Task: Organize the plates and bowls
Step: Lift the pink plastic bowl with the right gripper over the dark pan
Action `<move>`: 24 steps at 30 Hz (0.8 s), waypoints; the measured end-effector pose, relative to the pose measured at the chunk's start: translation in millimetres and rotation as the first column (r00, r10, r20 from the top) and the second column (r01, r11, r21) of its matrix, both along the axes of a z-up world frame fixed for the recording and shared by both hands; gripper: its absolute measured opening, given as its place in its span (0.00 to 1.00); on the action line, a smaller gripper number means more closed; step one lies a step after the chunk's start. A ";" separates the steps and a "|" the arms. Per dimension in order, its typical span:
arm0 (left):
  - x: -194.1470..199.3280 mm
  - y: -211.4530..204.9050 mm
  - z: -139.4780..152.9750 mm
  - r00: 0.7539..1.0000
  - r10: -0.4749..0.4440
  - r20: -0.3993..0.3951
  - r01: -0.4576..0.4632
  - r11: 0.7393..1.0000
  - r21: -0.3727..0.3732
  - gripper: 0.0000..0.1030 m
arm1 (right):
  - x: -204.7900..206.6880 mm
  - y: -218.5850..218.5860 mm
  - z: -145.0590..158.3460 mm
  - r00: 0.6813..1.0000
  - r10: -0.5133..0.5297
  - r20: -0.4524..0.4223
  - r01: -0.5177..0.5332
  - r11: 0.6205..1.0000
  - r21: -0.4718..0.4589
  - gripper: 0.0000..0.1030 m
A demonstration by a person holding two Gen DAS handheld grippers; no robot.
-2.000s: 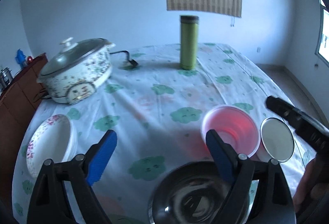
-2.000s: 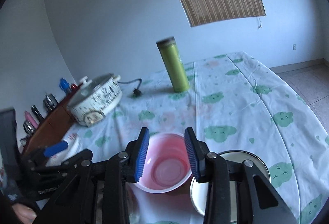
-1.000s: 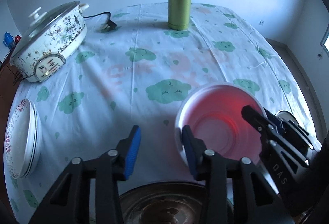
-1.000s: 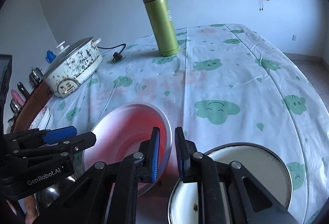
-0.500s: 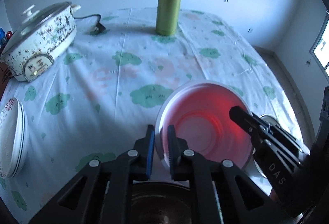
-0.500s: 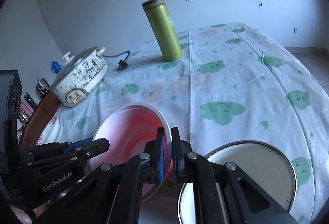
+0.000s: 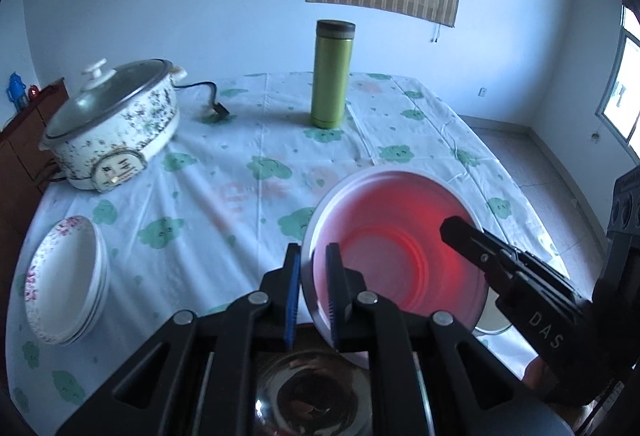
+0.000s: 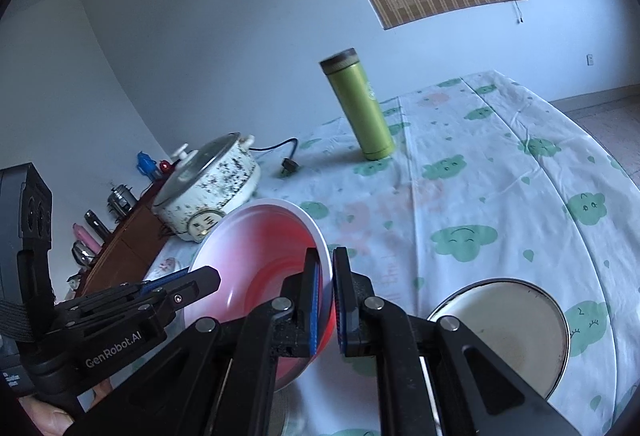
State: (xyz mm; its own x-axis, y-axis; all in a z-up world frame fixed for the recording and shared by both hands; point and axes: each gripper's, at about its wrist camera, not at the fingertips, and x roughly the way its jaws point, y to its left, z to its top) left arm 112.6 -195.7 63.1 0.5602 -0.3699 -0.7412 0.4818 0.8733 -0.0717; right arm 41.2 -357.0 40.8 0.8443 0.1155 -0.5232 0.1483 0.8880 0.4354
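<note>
Both my claws grasp the red bowl (image 7: 400,248) by opposite rims: left claw (image 7: 310,292) clenched on the near-left rim, right claw (image 8: 326,300) on the right rim. Bowl is tilted, off the counter (image 7: 240,171), above the steel bowl (image 7: 312,400). Enamel plate (image 8: 504,332) beside it; floral plates (image 7: 64,280) far left.

On the surface (image 7: 248,195), the cooker (image 7: 112,127) sits far left with the flask (image 7: 333,75) to its right. The stacked plates (image 7: 66,280) lie near left, and the bowl (image 7: 396,256) is before the flask.
</note>
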 end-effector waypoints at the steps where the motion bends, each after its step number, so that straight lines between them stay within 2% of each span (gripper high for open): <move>1: -0.7 1.1 0.6 1.000 0.004 0.001 -0.004 1.000 0.002 0.10 | -1.3 3.0 1.9 1.000 0.005 -0.002 -0.005 1.000 0.001 0.08; 6: -11.0 14.3 5.3 1.000 0.024 0.012 -0.024 1.000 0.000 0.10 | -8.1 11.3 5.6 0.999 0.035 -0.009 -0.035 0.999 0.041 0.08; 9: -19.3 21.0 9.1 0.999 0.034 0.025 -0.034 0.999 0.001 0.10 | -13.0 19.6 5.4 0.999 0.049 -0.018 -0.048 0.998 0.032 0.08; 12: -27.6 28.8 10.5 0.998 0.049 0.045 -0.050 0.999 0.019 0.10 | -14.3 23.8 0.7 0.996 0.082 -0.035 -0.079 0.994 0.081 0.08; 17: -36.0 41.7 3.8 0.997 0.069 0.033 -0.069 0.997 0.023 0.10 | -16.1 32.1 -5.0 0.990 0.125 -0.067 -0.117 0.986 0.115 0.08; 24: -48.2 53.1 -7.4 0.995 0.095 0.029 -0.096 0.995 0.030 0.10 | -23.7 47.5 -2.4 0.979 0.179 -0.100 -0.171 0.982 0.083 0.08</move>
State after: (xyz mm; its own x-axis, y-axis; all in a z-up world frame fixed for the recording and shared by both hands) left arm 64.3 -142.6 55.7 0.6121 -0.2906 -0.7355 0.3976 0.9170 -0.0314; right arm 17.6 -309.6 38.4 0.7474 0.2981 -0.5937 0.0428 0.8702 0.4908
